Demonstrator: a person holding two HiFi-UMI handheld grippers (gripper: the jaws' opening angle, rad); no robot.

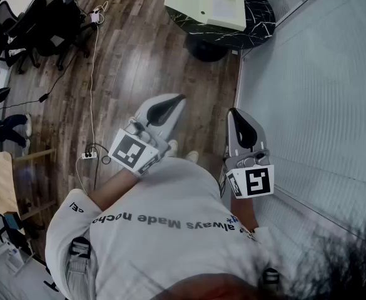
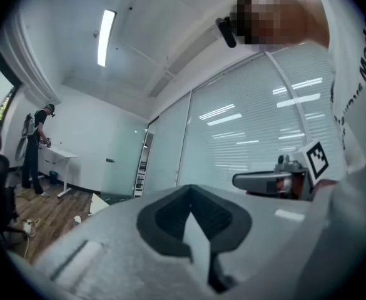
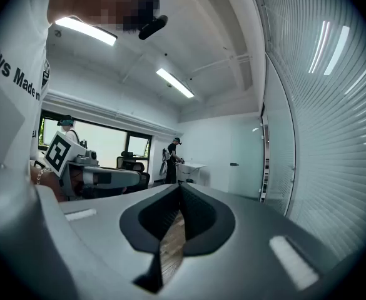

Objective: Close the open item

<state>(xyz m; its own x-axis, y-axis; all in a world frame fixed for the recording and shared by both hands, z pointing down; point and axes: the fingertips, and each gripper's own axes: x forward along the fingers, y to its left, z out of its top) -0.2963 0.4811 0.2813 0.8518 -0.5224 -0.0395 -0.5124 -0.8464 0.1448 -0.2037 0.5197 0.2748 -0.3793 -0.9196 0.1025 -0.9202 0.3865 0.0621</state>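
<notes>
Left gripper [image 1: 177, 99] points toward 1 o'clock in the head view, its jaws pressed together on nothing. The open cream box [image 1: 220, 8] lies at 12 o'clock on a round black marble table [image 1: 261, 17], well apart from both grippers. Right gripper [image 1: 232, 113] points to 12 o'clock, jaws also together and empty

Black office chairs [image 1: 42, 27] stand on the wood floor [image 1: 145, 55], near a white cable [image 1: 94, 74] and power strip [image 1: 87, 156].
</notes>
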